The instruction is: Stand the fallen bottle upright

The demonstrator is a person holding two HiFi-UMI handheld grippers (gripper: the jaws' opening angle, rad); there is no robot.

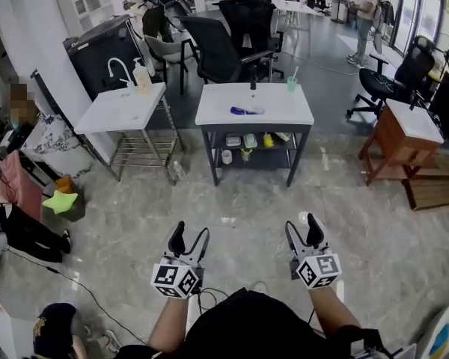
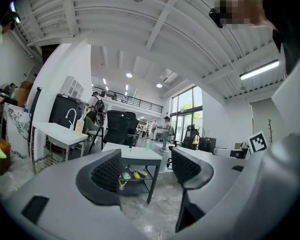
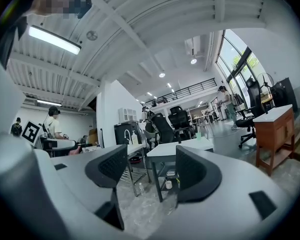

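- Underfoot, a polished stone floor [image 1: 359,223] of grey, marbled tiles filled most of the head view and gave off soft glare.
- Black mesh-backed office chairs [image 1: 217,51] with curved armrests stood behind the tables.
- Centrally, a rectangular table [image 1: 284,114] had a smooth white top on a dark metal frame, with a lower shelf [image 1: 284,142] of small mixed items.
- Left of it stood a second white-topped table [image 1: 108,114] on a thin wire frame, carrying a curved white faucet [image 1: 120,69] and a pale pump bottle [image 1: 142,77].
- At the right, a small brown wooden table [image 1: 385,137] had a white top.
- The left gripper [image 1: 191,232], with black ribbed pads on a grey body and a cube of square markers, was held low over the floor, well short of the tables. In its own view the left gripper [image 2: 145,169] had its jaws spread apart with nothing between them but the distant table.
- The right gripper [image 1: 303,226] matched it in build. In its own view the right gripper [image 3: 151,166] likewise stood wide apart and empty.
- The fallen bottle [image 1: 245,111], a slim blue-purple cylinder, lay on its side near the middle of the central tabletop, well apart from both grippers.
- A small translucent green cup [image 1: 292,84] stood upright near that table's back edge.
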